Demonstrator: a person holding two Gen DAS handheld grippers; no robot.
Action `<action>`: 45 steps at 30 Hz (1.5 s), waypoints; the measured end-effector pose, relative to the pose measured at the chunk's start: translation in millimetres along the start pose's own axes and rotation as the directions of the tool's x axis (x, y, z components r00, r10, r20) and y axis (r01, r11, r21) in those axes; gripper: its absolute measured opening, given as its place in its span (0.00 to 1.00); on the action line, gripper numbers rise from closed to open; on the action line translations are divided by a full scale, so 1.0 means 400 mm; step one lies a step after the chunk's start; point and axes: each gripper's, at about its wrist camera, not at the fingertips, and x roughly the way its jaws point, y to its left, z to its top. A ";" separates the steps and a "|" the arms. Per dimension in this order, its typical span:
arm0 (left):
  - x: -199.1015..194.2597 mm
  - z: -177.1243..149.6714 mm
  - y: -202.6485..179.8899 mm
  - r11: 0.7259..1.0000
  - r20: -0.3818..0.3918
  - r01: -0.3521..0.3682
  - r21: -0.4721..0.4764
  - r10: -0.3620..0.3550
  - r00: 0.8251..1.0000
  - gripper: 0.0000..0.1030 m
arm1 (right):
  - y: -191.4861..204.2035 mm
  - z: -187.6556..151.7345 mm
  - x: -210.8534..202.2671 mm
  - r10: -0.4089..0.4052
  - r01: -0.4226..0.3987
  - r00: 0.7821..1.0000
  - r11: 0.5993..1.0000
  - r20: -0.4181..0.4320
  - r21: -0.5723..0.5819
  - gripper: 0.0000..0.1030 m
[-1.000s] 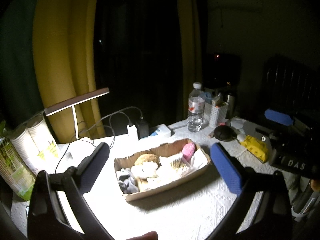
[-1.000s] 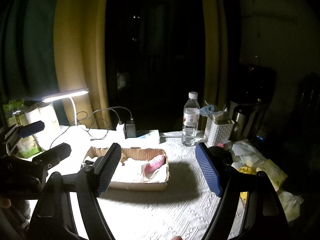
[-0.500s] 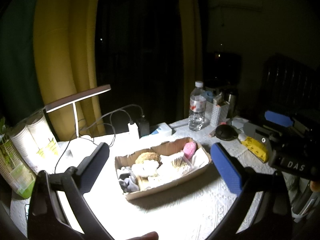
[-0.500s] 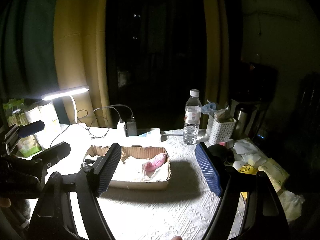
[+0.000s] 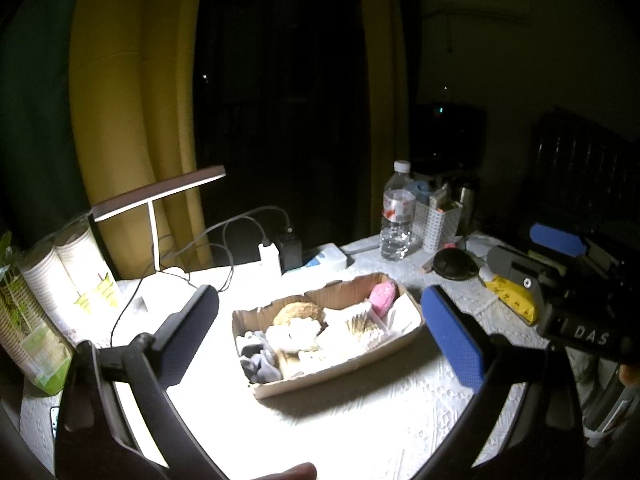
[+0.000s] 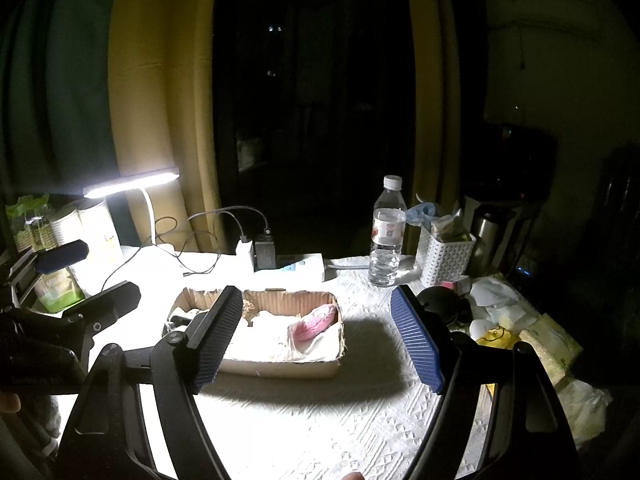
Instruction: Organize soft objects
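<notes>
A shallow cardboard tray (image 5: pixel 340 374) sits on the white tablecloth and holds several soft items: a pink one (image 5: pixel 383 298), a brown round one (image 5: pixel 298 312), grey ones (image 5: pixel 258 356) and pale ones. My left gripper (image 5: pixel 320 328) is open and empty, held above and in front of the tray. In the right wrist view the tray (image 6: pixel 280 366) and the pink item (image 6: pixel 314 322) show too. My right gripper (image 6: pixel 316 336) is open and empty, in front of the tray. Each gripper shows at the edge of the other view.
A lit desk lamp (image 6: pixel 132 182), cables and chargers (image 5: pixel 280 250) stand behind the tray. A water bottle (image 5: pixel 398 216), a white basket (image 6: pixel 444 258), a black round object (image 5: pixel 456 264) and yellow packets (image 5: pixel 512 298) crowd the right. Paper cups (image 5: pixel 60 276) stand left.
Both views have drifted only slightly. The tray and its items have not moved, and both grippers stay open.
</notes>
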 end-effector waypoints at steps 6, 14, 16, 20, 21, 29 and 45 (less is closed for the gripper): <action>0.004 -0.003 0.002 1.000 -0.003 -0.004 -0.002 0.004 1.000 0.99 | 0.002 -0.005 0.001 0.001 -0.001 1.000 1.000 -0.003 0.003 0.77; 0.020 -0.015 0.004 1.000 -0.029 -0.008 -0.009 0.008 1.000 0.99 | 0.013 -0.029 0.004 0.006 -0.005 1.000 1.000 -0.018 0.008 0.77; 0.024 -0.021 0.004 1.000 -0.035 -0.011 -0.009 0.011 0.999 0.99 | 0.009 -0.034 0.008 0.007 -0.007 1.000 1.000 -0.024 0.011 0.77; 0.029 -0.028 0.005 1.000 -0.046 -0.012 -0.011 0.012 0.999 0.99 | 0.007 -0.041 0.012 0.011 -0.010 0.999 1.000 -0.038 0.014 0.77; 0.029 -0.029 0.005 1.000 -0.047 -0.012 -0.011 0.012 0.999 0.99 | 0.008 -0.044 0.010 0.011 -0.011 0.999 1.000 -0.042 0.014 0.77; 0.031 -0.029 0.003 1.000 -0.064 -0.026 0.005 0.026 0.998 0.99 | 0.008 -0.044 0.011 0.012 -0.011 0.999 1.000 -0.051 0.013 0.77; 0.027 -0.023 0.008 1.000 -0.062 -0.017 -0.008 0.017 0.998 0.99 | 0.007 -0.031 0.023 0.012 -0.012 0.998 1.000 -0.058 0.011 0.77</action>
